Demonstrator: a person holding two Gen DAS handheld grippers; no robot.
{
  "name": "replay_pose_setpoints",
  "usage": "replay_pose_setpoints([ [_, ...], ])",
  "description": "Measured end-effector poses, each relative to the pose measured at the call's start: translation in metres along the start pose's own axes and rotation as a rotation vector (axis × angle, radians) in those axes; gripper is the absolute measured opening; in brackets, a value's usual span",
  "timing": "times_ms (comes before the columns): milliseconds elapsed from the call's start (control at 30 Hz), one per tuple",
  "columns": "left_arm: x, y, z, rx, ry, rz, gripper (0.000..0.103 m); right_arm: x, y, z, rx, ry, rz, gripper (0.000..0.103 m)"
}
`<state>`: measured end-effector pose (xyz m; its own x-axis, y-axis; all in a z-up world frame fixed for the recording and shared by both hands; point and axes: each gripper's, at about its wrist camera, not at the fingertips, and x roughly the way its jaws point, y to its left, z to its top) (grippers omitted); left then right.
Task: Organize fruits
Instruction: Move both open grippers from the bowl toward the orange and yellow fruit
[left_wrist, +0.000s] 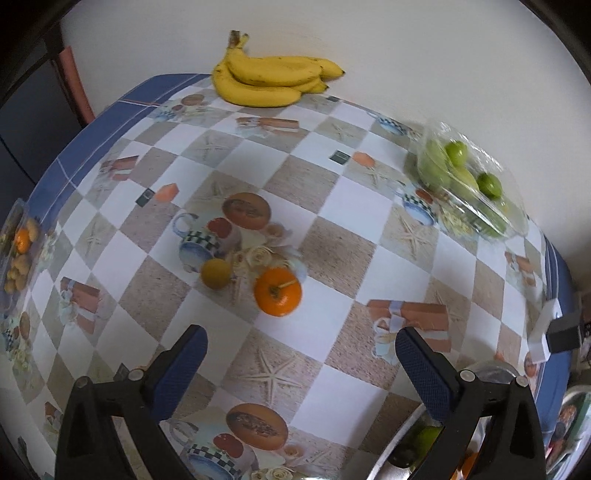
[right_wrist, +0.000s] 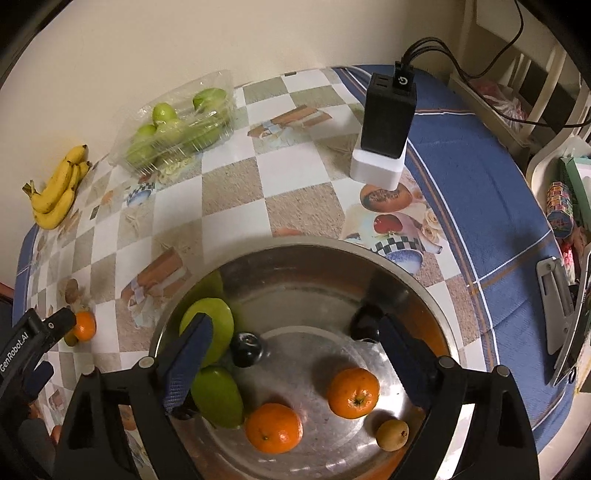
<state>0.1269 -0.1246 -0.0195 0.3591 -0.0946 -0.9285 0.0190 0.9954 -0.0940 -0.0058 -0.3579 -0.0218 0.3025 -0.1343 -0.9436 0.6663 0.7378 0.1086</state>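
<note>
Inside, round dimpled tangerines (right_wrist: 352, 392) dot the shiny steel bowl (right_wrist: 303, 258).

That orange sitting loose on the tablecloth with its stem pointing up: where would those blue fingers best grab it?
Across its round middle, coming straight down from above. The orange sits stem-up, so its widest part is level. The open left gripper should put one pad on each side, keeping clear of the small yellowish fruit close beside it.

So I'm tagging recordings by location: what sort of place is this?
Probably a home dining table: a patterned tablecloth, a bunch of bananas, and a metal bowl holding fruit.
</note>
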Motion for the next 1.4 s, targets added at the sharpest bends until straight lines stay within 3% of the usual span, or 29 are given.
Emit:
replay_pose_setpoints([
  [67, -0.002, 0.006, 0.002, -0.022, -0.005, -0.003, 0.103, -0.002, 0.001, 0.0, 0.007, -0.001, 0.0, 0.103],
  [433, -0.014, 0.037, 0.02, -0.083, -0.05, 0.0, 0.103, -0.02, 0.017, 0.002, 0.01, -0.033, 0.03, 0.103],
  [600, -0.014, 0.044, 0.027, -0.066, -0.051, 0.004, 0.103, -0.023, 0.031, 0.003, 0.001, -0.036, 0.033, 0.103],
  [833, -0.016, 0.05, 0.037, 0.031, -0.091, 0.071, 0.103, -0.012, 0.059, -0.001, -0.038, -0.002, 0.002, 0.103],
  [1100, -0.023, 0.075, 0.053, 0.043, -0.135, 0.11, 0.103, -0.009, 0.099, -0.008, -0.088, 0.003, 0.026, 0.103],
  [1400, -0.016, 0.114, 0.066, -0.023, -0.113, 0.122, 0.103, -0.004, 0.144, -0.015, -0.152, 0.01, 0.064, 0.103],
])
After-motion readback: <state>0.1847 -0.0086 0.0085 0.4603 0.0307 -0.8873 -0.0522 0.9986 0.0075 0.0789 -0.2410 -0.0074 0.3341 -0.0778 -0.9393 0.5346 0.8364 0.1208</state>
